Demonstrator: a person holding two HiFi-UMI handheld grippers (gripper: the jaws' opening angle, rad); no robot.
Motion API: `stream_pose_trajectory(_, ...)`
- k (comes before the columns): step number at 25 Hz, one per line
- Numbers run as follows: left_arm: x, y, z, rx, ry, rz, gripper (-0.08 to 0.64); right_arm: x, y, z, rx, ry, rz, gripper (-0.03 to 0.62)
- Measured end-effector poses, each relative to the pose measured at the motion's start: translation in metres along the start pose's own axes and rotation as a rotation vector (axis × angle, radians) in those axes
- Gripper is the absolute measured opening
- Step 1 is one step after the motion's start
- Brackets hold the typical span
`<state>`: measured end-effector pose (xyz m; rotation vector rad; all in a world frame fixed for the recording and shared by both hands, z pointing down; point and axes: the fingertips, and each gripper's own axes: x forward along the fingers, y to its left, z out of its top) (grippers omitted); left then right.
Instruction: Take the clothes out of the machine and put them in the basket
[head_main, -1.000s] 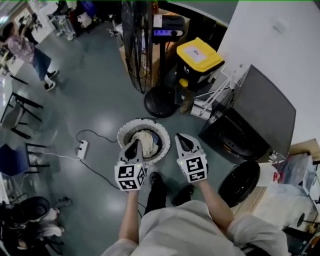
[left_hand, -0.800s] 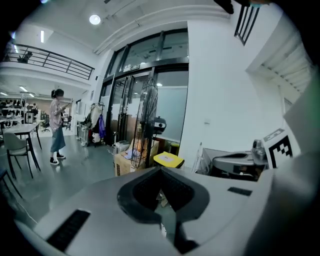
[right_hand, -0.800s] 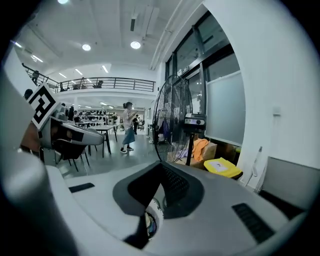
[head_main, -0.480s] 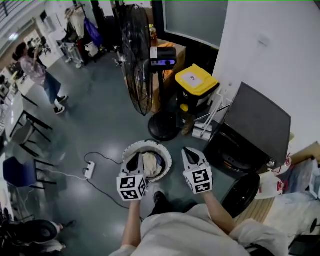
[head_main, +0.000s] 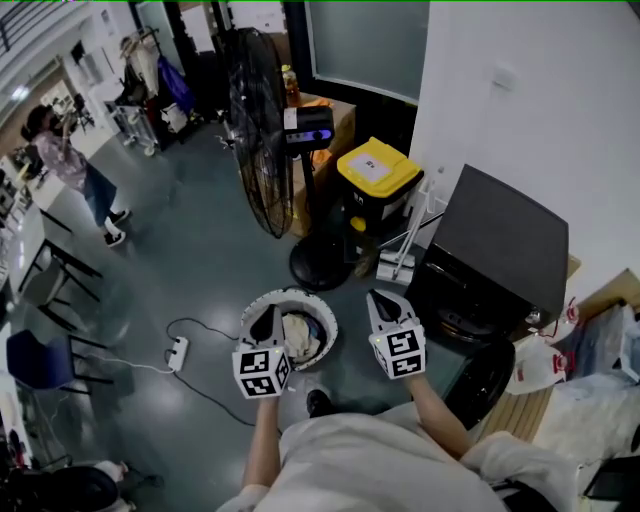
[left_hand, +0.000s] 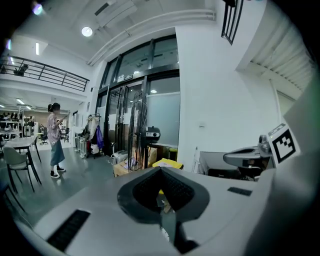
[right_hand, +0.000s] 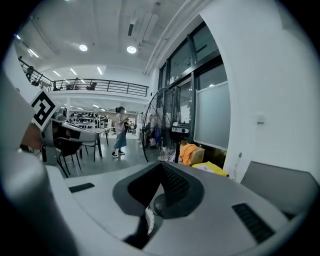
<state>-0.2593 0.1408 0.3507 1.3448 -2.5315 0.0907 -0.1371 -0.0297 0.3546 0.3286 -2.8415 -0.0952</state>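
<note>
Clothes (head_main: 299, 336) pale and crumpled, heaped inside round white basket (head_main: 290, 294)

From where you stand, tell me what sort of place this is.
Probably a large open workshop or lab hall, not a home: a tall pedestal fan, a mezzanine railing over work tables, and a black machine near the laundry basket.
</note>
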Motion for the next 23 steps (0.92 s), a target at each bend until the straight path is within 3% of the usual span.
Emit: stream_pose_trajectory(23, -0.008, -0.013, -0.002, 0.005, 0.009, -0.011, 0.018, -0.01, -0.006, -0.005, -0.012, 0.034, -0.003, 0.021)
